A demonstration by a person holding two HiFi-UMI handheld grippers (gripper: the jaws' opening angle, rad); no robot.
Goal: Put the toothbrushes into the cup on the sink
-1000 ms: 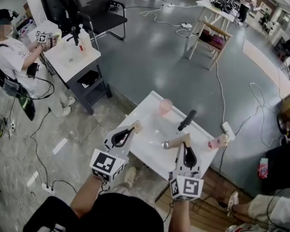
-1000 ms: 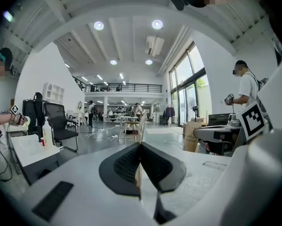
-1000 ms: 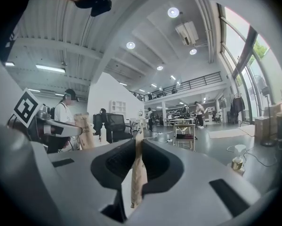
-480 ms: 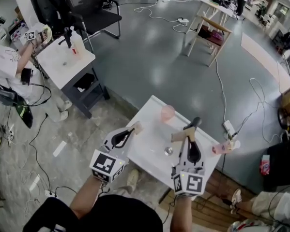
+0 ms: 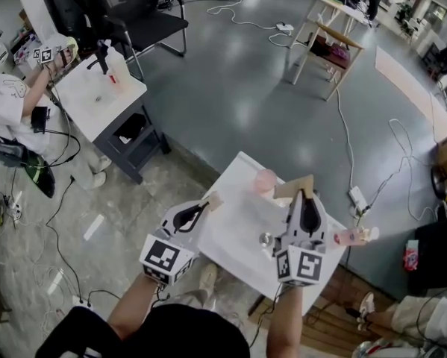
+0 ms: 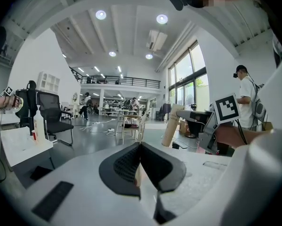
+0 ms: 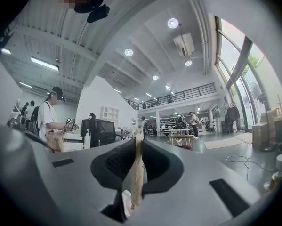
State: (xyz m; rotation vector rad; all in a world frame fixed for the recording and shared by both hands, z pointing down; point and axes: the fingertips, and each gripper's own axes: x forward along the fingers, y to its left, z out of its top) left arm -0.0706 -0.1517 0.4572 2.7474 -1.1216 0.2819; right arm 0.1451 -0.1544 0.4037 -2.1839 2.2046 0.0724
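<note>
A pink cup (image 5: 265,180) stands at the far side of the white sink top (image 5: 234,222). My right gripper (image 5: 302,194) hovers just right of the cup, shut on a wooden toothbrush (image 5: 293,187) whose tan end sticks out toward the cup. In the right gripper view the wooden handle (image 7: 138,173) stands upright between the closed jaws (image 7: 138,142). My left gripper (image 5: 207,202) is over the sink top's left edge, shut on a pale toothbrush (image 5: 214,198); a thin pale sliver (image 6: 141,175) shows between its jaws (image 6: 140,147). The drain (image 5: 266,239) lies between the grippers.
A pink bottle (image 5: 350,236) lies at the sink top's right edge. Another person (image 5: 7,103) works at a second white table (image 5: 96,99) at the left, by a black chair (image 5: 145,13). Cables run across the grey floor, and a wooden stand (image 5: 320,47) is far behind.
My right gripper has moved away from me toward the cup, carrying the wooden toothbrush, and now covers the black faucet. The left gripper has stayed at the left edge.
</note>
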